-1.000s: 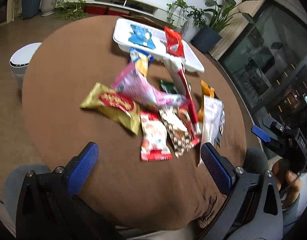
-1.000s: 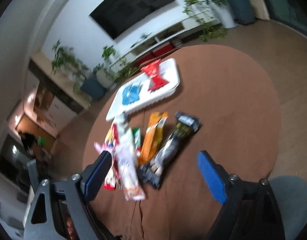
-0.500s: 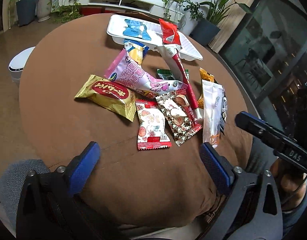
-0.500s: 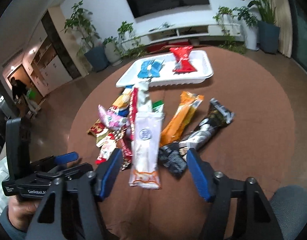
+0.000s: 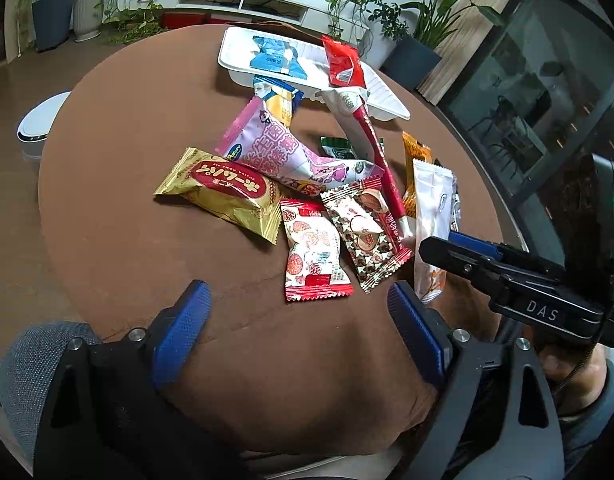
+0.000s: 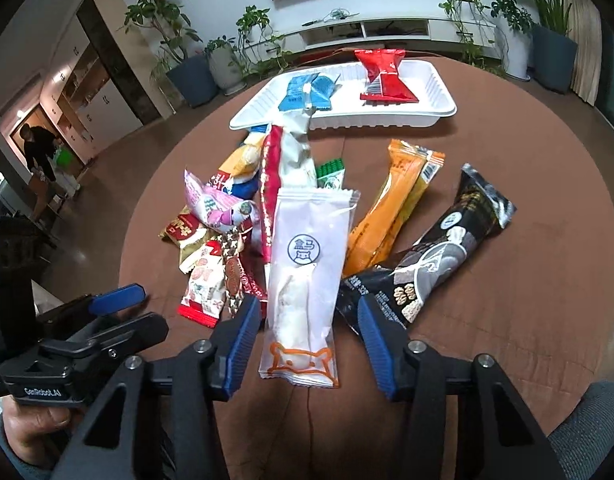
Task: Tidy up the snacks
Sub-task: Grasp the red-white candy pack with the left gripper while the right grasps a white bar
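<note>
Currently right gripper (image 6: 309, 340) is spread wide, straddling the near end of the long white plastic snack pouch (image 6: 307, 272) at lower centre, not touching. Left gripper (image 5: 299, 332) is also spread, holding nothing. White plastic tray (image 6: 435, 92) at top holds a blue packet (image 6: 307, 92) and a red packet (image 6: 385, 76).

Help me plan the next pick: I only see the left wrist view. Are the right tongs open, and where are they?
Observer: The right tongs are open, with one finger on each side of the white packet near its lower end. I can't tell whether they touch it.
Operator: What lies beyond that packet? It blocks my view.
Observer: A long black packet lies flat beside the orange packet. Its near end is close to the tongs' outer finger.
Operator: Is anyone nearby?
Observer: A person stands far back in the room, away from the snacks.
</note>
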Tool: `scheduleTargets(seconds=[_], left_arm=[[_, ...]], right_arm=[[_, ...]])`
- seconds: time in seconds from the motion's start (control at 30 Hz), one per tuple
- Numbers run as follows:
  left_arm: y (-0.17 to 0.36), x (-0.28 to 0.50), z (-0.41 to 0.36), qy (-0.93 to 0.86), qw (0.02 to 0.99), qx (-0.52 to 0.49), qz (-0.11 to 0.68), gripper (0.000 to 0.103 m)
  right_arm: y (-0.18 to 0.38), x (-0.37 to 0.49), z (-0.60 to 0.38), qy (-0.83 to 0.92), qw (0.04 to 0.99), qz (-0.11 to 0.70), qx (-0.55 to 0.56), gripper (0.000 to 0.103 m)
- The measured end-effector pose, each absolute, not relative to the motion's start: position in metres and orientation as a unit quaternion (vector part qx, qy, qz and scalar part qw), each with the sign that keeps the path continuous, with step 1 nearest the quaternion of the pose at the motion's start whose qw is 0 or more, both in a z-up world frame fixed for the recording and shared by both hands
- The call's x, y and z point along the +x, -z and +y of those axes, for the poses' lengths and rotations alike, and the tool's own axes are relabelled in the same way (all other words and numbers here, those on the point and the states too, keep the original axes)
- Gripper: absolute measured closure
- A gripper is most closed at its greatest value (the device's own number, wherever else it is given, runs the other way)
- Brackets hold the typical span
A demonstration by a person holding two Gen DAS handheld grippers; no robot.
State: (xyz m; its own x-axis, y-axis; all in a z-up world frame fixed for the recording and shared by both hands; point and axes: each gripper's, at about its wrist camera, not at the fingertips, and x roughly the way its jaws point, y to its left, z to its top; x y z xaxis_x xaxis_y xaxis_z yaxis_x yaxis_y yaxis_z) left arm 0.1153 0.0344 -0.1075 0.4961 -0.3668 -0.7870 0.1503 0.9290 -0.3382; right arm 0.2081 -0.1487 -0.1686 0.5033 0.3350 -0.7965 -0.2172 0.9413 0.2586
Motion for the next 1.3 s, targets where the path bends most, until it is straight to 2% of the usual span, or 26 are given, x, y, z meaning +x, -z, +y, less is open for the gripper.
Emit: scheduleTargets(seconds=[0.43, 0.47, 0.53, 0.57, 0.87, 1.0, 1.23, 1.3], left_arm=[[0.111, 0.129, 0.018, 0.154, 0.853, -0.083, 0.492, 0.014], [0.112, 0.131, 0.016, 0.153, 0.853, -0.079, 0.493, 0.017], [0.113, 0.136, 0.014, 0.154, 0.849, -0.079, 0.5, 0.033], [0.115, 0.14, 0.013, 0.154, 0.846, -0.08, 0.504, 0.036], [0.121, 0.164, -0.002, 0.141, 0.839, -0.055, 0.523, 0.037], [0.123, 0.175, -0.015, 0.134, 0.837, -0.006, 0.531, 0.039], [0.126, 0.183, -0.024, 0.127, 0.827, 0.053, 0.545, 0.054], [0.127, 0.187, -0.029, 0.131, 0.817, 0.08, 0.555, 0.054]], right_arm=[[0.171, 0.208, -0.149, -0.161, 0.867, 0.469, 0.05, 0.068], [0.17, 0.208, -0.151, -0.162, 0.866, 0.469, 0.054, 0.069], [0.17, 0.206, -0.152, -0.162, 0.866, 0.469, 0.058, 0.069], [0.169, 0.205, -0.154, -0.164, 0.866, 0.469, 0.062, 0.07], [0.17, 0.201, -0.161, -0.171, 0.864, 0.467, 0.075, 0.072], [0.17, 0.199, -0.162, -0.175, 0.865, 0.464, 0.076, 0.072], [0.169, 0.196, -0.172, -0.177, 0.866, 0.459, 0.085, 0.072], [0.169, 0.195, -0.171, -0.178, 0.867, 0.459, 0.084, 0.072]])
